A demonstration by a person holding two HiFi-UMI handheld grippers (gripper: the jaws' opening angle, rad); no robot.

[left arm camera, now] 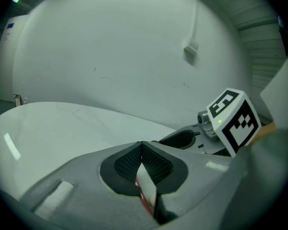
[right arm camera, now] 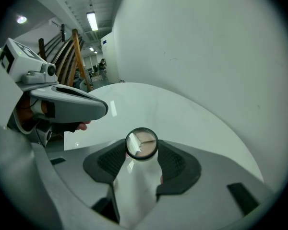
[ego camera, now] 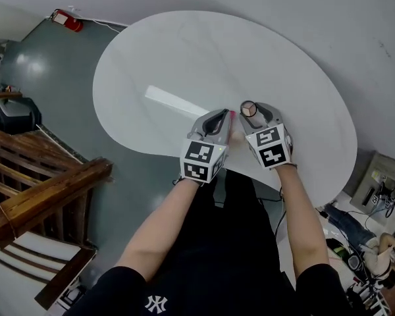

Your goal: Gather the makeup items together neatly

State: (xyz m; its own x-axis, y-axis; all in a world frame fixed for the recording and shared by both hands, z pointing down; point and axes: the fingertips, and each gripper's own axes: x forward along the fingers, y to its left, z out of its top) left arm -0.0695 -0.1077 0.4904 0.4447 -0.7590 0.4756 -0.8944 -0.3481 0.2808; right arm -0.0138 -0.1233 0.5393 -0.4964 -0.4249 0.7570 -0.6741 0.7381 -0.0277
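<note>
In the head view both claws hover side by side over the near edge of the white table [ego camera: 184,58]. The left gripper [ego camera: 222,118] has a pink-tipped packet [ego camera: 232,114] and the right gripper [ego camera: 254,112] has a tube [ego camera: 248,107]. Judging by how they sit almost touching, the two items are being brought to one spot so they can lie together. No other item shows on the tabletop, so nothing seems to bar the way. A wooden rail [ego camera: 46,189] and a red canister [ego camera: 69,22] stand well off on the floor to the left. In the left gripper view the left gripper [left arm camera: 142,145] has its jaws pressed nearly together on the packet [left arm camera: 147,188], a thin white piece with red print held edge-on. This seems a firm pinch for so slim a thing. The right gripper [left arm camera: 185,139] lies just to the right, with the table [left arm camera: 62,128] beyond. In the right gripper view the right gripper [right arm camera: 142,150] clamps the tube [right arm camera: 137,186] part-open around its white body, with the round clear end pointing far. The left gripper [right arm camera: 72,104] crowds in from the left, the one thing it could bump over the table [right arm camera: 192,119].
</note>
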